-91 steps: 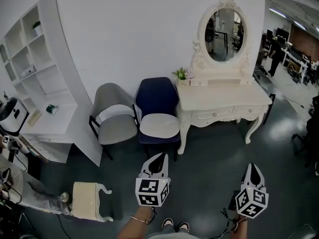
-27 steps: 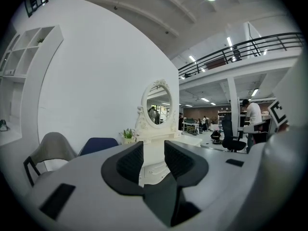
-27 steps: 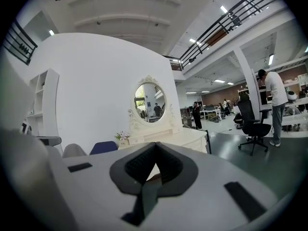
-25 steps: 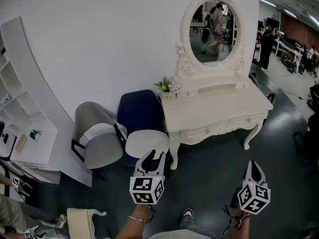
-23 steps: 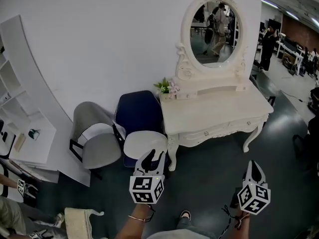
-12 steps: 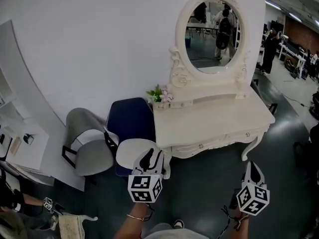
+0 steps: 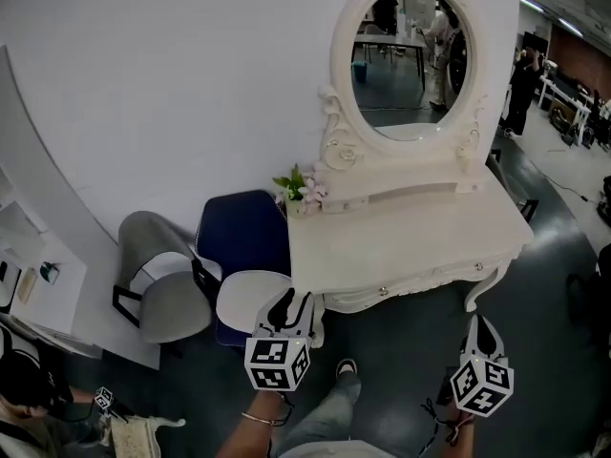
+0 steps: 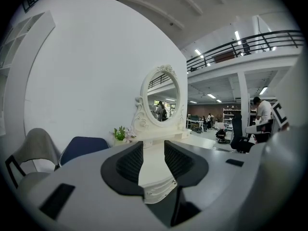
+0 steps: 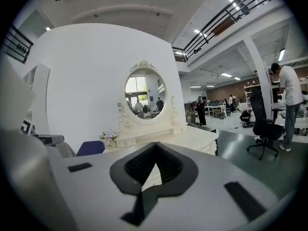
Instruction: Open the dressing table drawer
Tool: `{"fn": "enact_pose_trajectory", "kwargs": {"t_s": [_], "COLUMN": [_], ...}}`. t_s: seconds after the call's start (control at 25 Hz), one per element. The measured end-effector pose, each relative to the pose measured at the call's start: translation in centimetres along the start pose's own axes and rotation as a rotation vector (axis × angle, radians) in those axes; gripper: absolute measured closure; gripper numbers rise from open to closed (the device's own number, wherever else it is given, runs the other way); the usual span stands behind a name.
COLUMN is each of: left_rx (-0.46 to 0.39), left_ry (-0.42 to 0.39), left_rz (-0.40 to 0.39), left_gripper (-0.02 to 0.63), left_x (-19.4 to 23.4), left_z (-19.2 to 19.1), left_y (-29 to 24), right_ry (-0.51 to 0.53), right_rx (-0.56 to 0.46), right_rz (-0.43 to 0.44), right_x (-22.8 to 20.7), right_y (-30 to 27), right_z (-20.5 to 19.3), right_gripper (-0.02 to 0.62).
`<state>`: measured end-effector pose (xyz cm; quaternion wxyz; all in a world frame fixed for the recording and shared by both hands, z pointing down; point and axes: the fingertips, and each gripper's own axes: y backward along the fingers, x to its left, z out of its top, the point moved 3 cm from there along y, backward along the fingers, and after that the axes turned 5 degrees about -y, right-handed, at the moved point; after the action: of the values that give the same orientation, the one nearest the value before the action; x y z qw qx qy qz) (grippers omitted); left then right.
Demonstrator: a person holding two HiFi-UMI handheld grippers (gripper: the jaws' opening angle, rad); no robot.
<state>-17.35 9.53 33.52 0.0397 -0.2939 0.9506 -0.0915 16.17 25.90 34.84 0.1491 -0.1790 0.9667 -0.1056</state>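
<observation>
The cream dressing table (image 7: 410, 241) with its oval mirror (image 7: 406, 51) stands against the white wall. Its shut drawer front (image 7: 425, 282) with small knobs runs just under the near edge. My left gripper (image 7: 292, 300) hovers in front of the table's left front corner, jaws apart and empty. In the left gripper view the left gripper (image 8: 153, 146) frames the tabletop (image 8: 152, 170) in its gap. My right gripper (image 7: 480, 322) hangs below the table's right front leg, short of it. The right gripper (image 9: 155, 145) has its jaws closed tip to tip, holding nothing.
A navy chair (image 7: 239, 232) with a white seat and a grey chair (image 7: 158, 280) stand left of the table. A small flower pot (image 7: 299, 191) sits on its back left corner. White shelving (image 7: 29, 256) is at far left. An office chair (image 9: 264, 129) and a person (image 9: 288, 100) are at right.
The whole view has moved closer to the dressing table, whose front edge now lies just ahead of both grippers. The chairs have slid left. Neither gripper's jaws have changed.
</observation>
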Motion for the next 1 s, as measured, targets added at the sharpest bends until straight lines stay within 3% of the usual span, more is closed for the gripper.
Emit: {"fn": "enact_pose_trajectory", "kwargs": {"t_s": [0.44,1.0], "left_rx": [-0.032,-0.049], "left_ry": [0.008,0.048], "left_rz": [-0.028,0.019], "left_gripper": [0.459,0.459], "left_x": [1.4,6.0], "left_z": [3.1,7.3], "left_y": [-12.6,-26.9], "right_ry": [0.020,0.050], "right_rx": [-0.018,-0.006], "right_rz": [-0.024,0.012], "right_x": [-1.2,0.7], "right_y": [-10.7,-27.0], "right_z": [4.2,10.2], "right_gripper": [0.588,0.588]}}
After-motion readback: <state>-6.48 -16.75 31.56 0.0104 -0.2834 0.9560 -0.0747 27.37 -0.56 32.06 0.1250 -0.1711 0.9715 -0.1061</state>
